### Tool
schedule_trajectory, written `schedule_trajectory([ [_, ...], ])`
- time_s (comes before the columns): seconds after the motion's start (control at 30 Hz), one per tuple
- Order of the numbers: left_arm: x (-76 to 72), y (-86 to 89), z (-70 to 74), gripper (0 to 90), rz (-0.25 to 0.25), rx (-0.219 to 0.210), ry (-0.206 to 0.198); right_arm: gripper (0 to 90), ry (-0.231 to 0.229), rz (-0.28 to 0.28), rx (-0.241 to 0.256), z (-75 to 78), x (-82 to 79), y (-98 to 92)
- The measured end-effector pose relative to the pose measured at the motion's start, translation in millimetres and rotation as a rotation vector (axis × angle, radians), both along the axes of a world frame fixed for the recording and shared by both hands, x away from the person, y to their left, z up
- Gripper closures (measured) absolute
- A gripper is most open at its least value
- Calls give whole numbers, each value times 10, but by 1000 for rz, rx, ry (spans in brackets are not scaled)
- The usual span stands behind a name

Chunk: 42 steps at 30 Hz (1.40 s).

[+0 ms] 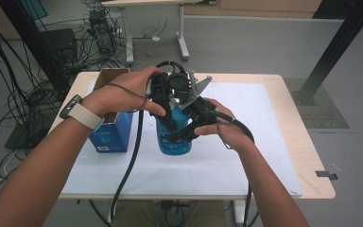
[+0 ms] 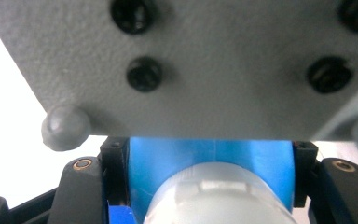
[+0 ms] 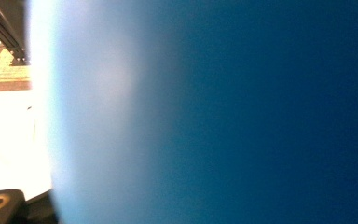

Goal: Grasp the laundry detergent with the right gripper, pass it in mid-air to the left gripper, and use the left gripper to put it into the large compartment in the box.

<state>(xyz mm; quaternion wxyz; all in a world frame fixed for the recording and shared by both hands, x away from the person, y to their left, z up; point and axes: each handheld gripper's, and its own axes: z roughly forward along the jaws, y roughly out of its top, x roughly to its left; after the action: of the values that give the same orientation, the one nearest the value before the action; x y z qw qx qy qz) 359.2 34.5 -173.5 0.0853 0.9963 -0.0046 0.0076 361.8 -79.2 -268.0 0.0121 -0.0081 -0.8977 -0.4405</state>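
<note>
A translucent blue bottle [image 1: 175, 144] stands upright on the white sheet at the table's middle. My left gripper [image 1: 169, 118] reaches down over its top from the left. In the left gripper view the two black jaws press on either side of the blue bottle [image 2: 205, 156], and a pale grey cap [image 2: 214, 196] sits low between them. My right gripper [image 1: 189, 131] clasps the bottle's body from the right, and its grey plate [image 2: 214, 65] hangs just in front of the left camera. The bottle's blue wall [image 3: 237, 116] lies right against the right camera, with one finger [image 3: 0, 205] at the bottom left.
A blue carton [image 1: 111, 135] with its brown flaps open stands to the left of the bottle, under my left wrist. The white sheet [image 1: 246, 156] covers most of the wooden table [image 1: 312, 161]. Cables and black frame posts [image 1: 340, 42] surround the table.
</note>
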Motion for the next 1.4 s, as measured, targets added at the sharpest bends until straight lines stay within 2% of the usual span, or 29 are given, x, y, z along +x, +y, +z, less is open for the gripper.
schedule_trajectory([
  [0.23,4,8,6,378,0,1,2,438,0,0,2,2,2,6],
  [0.27,2,9,4,379,2,-1,1,438,-12,11,7,-4,16,7],
  [0.5,-1,3,13,380,8,2,0,437,4,3,8,3,4,4],
  [0.53,-2,4,13,380,9,-2,0,437,-9,11,13,-4,16,5],
  [0.7,-4,11,9,380,12,-15,-2,427,-5,24,19,-11,25,-9],
  [0.77,-3,15,18,380,9,-14,-1,321,-17,10,21,-32,34,-36],
  [0.8,-11,18,22,381,12,-17,-3,270,-4,-15,10,-55,35,-80],
  [0.9,-20,19,41,380,17,-11,-5,214,42,-40,6,-85,44,-257],
  [0.97,-25,20,53,380,19,-10,-9,191,55,-75,-19,-85,57,-395],
  [1.0,-25,21,61,380,21,-9,-10,189,74,-71,-39,-83,60,-466],
  [1.1,-30,20,75,380,33,-3,-11,161,88,-117,-126,-53,70,-662],
  [1.2,-39,7,96,379,53,10,-20,121,105,-158,-175,-13,87,-788],
  [1.23,-40,5,102,379,61,15,-22,98,105,-188,-204,5,102,-834],
  [1.33,-36,14,127,379,97,26,-25,81,92,-220,-259,47,118,-926],
  [1.4,-34,21,147,379,123,30,-33,68,66,-239,-313,80,129,-981],
])
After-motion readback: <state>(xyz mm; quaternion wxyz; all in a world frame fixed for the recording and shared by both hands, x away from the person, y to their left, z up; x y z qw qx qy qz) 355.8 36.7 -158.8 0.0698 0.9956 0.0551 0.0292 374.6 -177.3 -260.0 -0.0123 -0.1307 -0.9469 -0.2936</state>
